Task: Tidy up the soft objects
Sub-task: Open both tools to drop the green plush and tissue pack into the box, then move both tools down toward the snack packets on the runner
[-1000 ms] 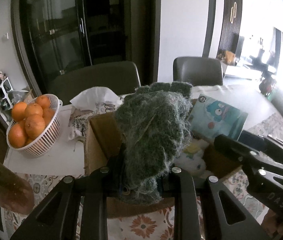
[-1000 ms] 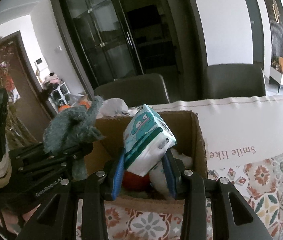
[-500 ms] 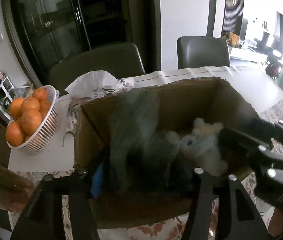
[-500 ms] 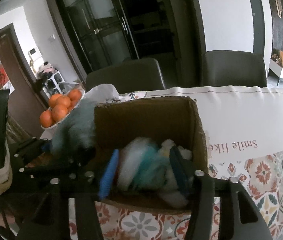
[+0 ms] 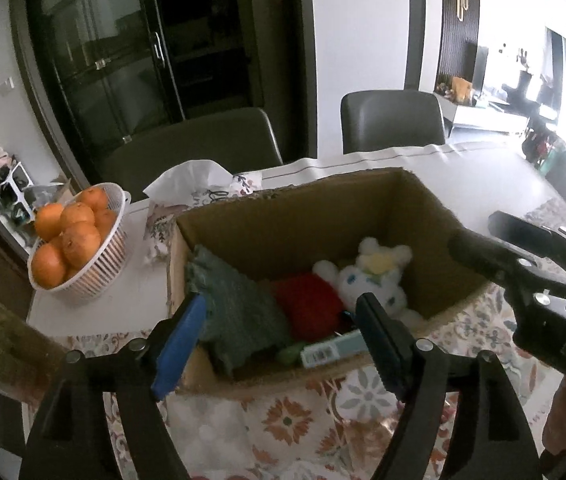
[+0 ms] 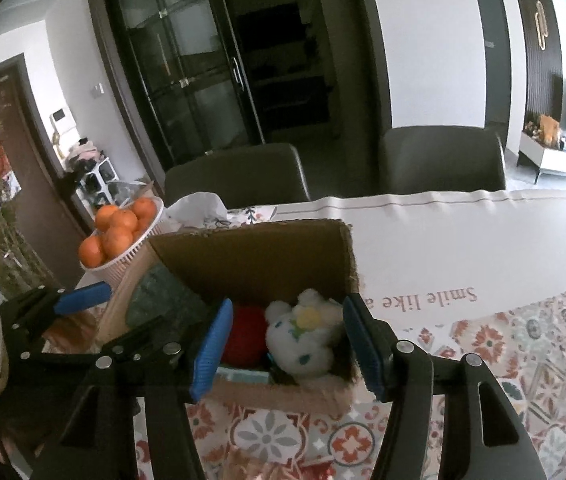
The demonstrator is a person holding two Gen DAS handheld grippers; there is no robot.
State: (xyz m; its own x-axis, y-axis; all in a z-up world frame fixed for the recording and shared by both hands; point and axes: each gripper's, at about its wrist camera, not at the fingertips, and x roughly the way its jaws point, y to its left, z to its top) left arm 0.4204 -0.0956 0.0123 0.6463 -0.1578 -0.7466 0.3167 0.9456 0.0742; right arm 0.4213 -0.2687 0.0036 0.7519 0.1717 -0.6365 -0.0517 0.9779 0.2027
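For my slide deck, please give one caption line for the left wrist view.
Left gripper opening over a cardboard box holding a green knit, red item and white plush.

Left wrist view: camera set behind the left gripper, looking forward and steeply down along its two fingers into the open cardboard box from close above its near rim; the basket of oranges lies at left, the right gripper intrudes at the right edge. Right wrist view: camera behind the right gripper, facing the same way from a station further right, close to the box; the left gripper appears at left. Shared field: the box interior, the oranges, the desk, two chairs and the dark glass cabinet beyond.
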